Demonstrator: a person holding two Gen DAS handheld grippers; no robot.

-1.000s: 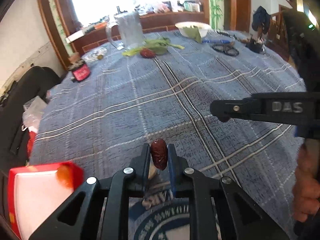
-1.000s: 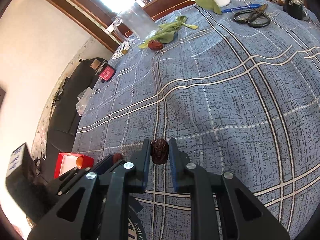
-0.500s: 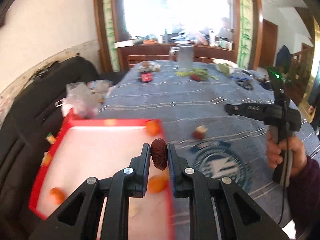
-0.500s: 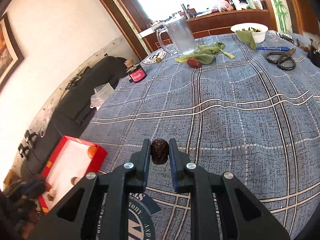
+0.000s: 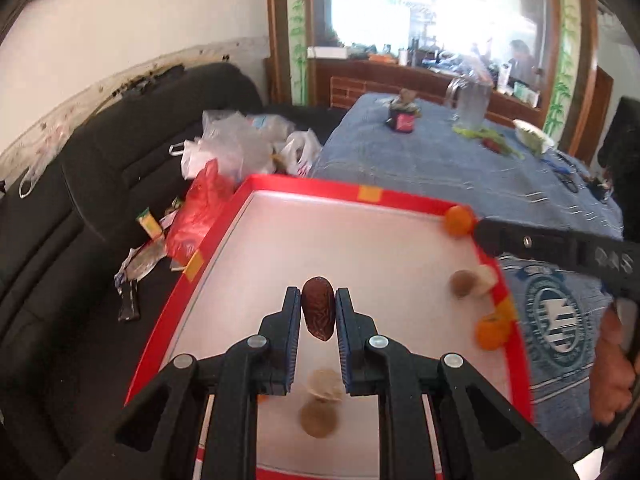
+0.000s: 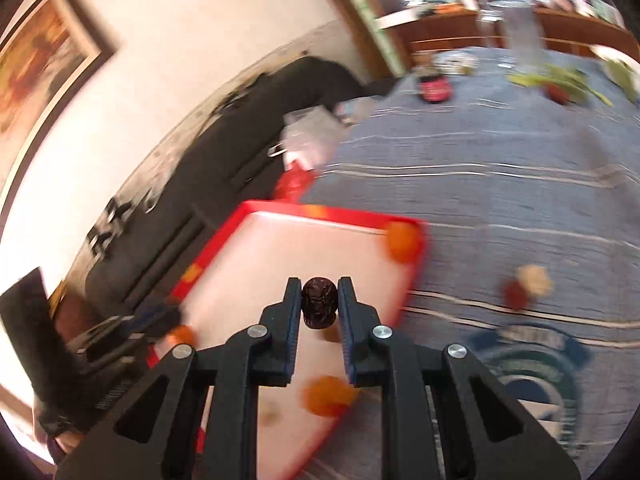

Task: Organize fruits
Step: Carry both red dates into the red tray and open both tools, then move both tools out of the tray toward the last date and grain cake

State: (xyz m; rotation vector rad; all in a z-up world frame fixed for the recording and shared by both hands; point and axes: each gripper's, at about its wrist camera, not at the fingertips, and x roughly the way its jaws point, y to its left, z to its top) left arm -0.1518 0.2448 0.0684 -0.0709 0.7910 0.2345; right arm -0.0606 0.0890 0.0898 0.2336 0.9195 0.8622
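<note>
My left gripper (image 5: 317, 307) is shut on a dark red date (image 5: 318, 312) and holds it above the white floor of a red-rimmed tray (image 5: 304, 188). My right gripper (image 6: 319, 300) is shut on a second dark date (image 6: 319, 307) above the same tray (image 6: 280, 210); it also shows in the left wrist view (image 5: 476, 230) at the tray's right rim. The tray holds small oranges (image 5: 458, 220) and several brownish and pale fruits (image 5: 464, 283). A dark fruit and a pale one (image 6: 526, 286) lie on the blue checked tablecloth (image 6: 500, 200) right of the tray.
A black sofa (image 5: 120, 168) with plastic bags (image 5: 240, 148) and wrappers runs along the left of the table. Far back on the table stand a glass jug (image 5: 472, 102), a small red jar (image 5: 402, 120), green leaves, a white bowl (image 5: 532, 138) and scissors.
Both grippers have swung left from the open tablecloth to above the red tray, each still holding its date. The right wrist view is now motion-blurred.
</note>
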